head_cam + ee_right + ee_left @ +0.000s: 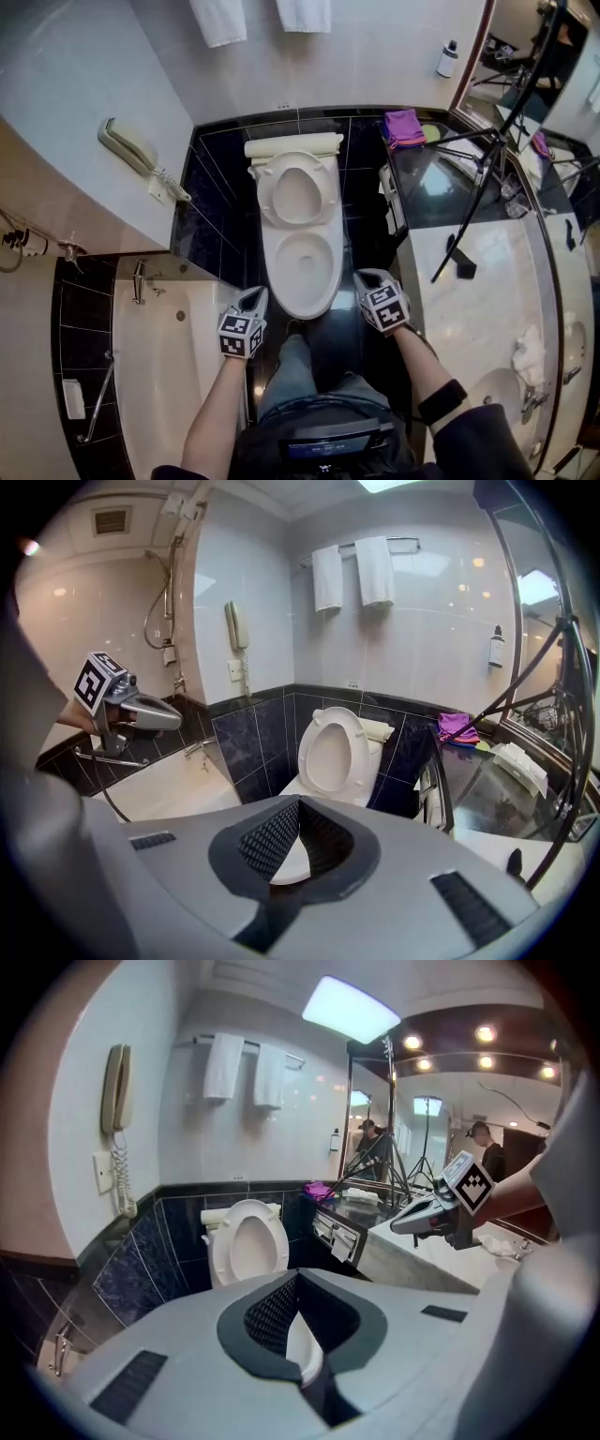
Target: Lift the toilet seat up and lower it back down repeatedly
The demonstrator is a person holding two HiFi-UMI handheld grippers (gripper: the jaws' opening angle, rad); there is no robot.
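Head view, with the person facing the toilet at 12 o'clock. The toilet seat stands raised, leaning back toward the tank, above the open bowl. As judged from this, 1 lift is complete and the lowering stroke is due next; how many cycles are done cannot be read from the scene. The left gripper hovers at 7 o'clock of the bowl and the right gripper at 5 o'clock. Both have their jaws closed together, grip nothing, and sit well short of the raised seat. Both gripper views look across the bowl at the upright seat, with nothing lodged between the pads. A rolled white towel lies on the tank. The floor and lower walls are black tile and the upper walls are pale. A bathtub lies at 8 o'clock, with a wall phone at 10 o'clock. At 3 o'clock is a marble counter crossed by a tripod, and a purple cloth lies at 1 o'clock. 2 towels hang at 12 o'clock.
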